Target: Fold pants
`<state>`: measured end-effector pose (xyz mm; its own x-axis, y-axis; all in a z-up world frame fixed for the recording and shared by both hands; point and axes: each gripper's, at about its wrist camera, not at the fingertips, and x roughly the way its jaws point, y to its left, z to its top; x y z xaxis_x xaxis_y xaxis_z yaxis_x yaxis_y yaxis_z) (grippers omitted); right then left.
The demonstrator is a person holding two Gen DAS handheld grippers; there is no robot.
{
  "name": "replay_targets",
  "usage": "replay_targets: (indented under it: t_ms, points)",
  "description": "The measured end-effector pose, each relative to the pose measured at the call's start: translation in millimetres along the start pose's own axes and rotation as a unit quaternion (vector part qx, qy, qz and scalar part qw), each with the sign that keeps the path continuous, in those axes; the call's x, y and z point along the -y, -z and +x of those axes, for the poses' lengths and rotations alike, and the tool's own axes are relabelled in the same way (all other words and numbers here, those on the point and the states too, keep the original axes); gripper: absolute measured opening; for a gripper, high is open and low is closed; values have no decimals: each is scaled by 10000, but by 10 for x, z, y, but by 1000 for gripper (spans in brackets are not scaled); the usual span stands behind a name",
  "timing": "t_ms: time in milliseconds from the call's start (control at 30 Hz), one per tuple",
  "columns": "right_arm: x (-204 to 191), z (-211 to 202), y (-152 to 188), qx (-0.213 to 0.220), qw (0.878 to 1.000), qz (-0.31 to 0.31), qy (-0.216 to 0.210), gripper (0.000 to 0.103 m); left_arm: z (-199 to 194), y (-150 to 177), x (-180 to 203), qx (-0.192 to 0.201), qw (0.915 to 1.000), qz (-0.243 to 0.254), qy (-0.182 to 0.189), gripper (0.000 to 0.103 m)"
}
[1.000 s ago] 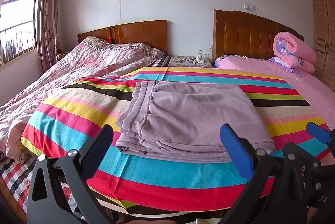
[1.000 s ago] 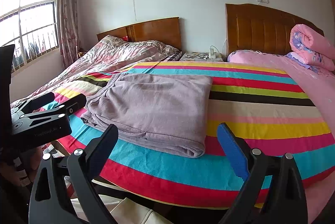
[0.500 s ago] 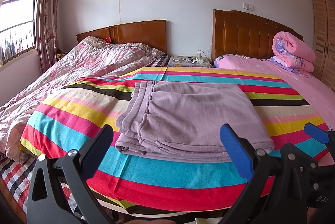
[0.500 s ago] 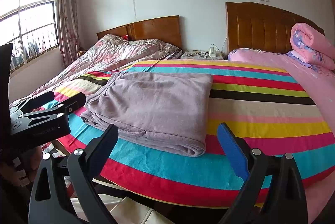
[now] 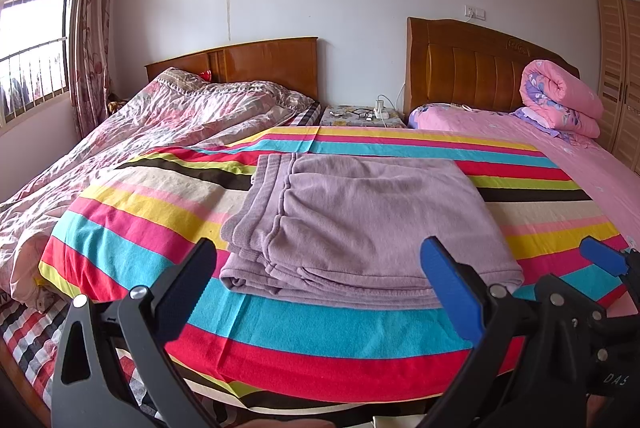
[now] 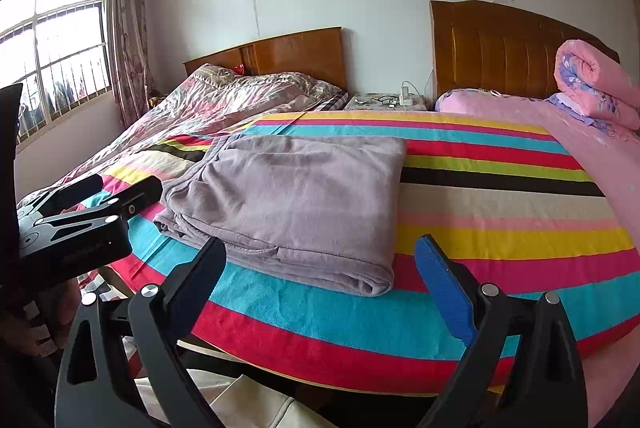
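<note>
The mauve pants (image 5: 360,224) lie folded into a flat rectangle on the striped blanket (image 5: 320,332), seen also in the right wrist view (image 6: 296,195). My left gripper (image 5: 320,264) is open and empty, held short of the bed's near edge in front of the pants. My right gripper (image 6: 320,264) is open and empty, also short of the near edge, to the right of the pants' near corner. The right gripper shows at the right edge of the left wrist view (image 5: 600,260); the left gripper shows at the left of the right wrist view (image 6: 88,211).
A rumpled floral quilt (image 5: 140,135) covers the left bed. A rolled pink duvet (image 5: 560,99) sits at the far right by a wooden headboard (image 5: 472,63). A nightstand (image 5: 360,113) with cables stands between the headboards. A window (image 6: 52,39) is at left.
Both grippers have drifted very slightly; the view of the bed has barely shifted. The pants have not moved.
</note>
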<state>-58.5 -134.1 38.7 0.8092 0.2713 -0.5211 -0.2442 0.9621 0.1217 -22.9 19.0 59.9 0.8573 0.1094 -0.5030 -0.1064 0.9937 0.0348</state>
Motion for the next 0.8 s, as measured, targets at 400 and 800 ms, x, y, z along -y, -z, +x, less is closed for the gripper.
replay_targets:
  t_ms: [400, 800]
  points:
    - [-18, 22, 23, -21, 10000, 5, -11, 92, -9, 22, -1, 24, 10000, -9, -14, 102]
    - [-28, 27, 37, -38, 10000, 6, -22, 92, -2, 28, -7, -5, 10000, -25, -11, 102]
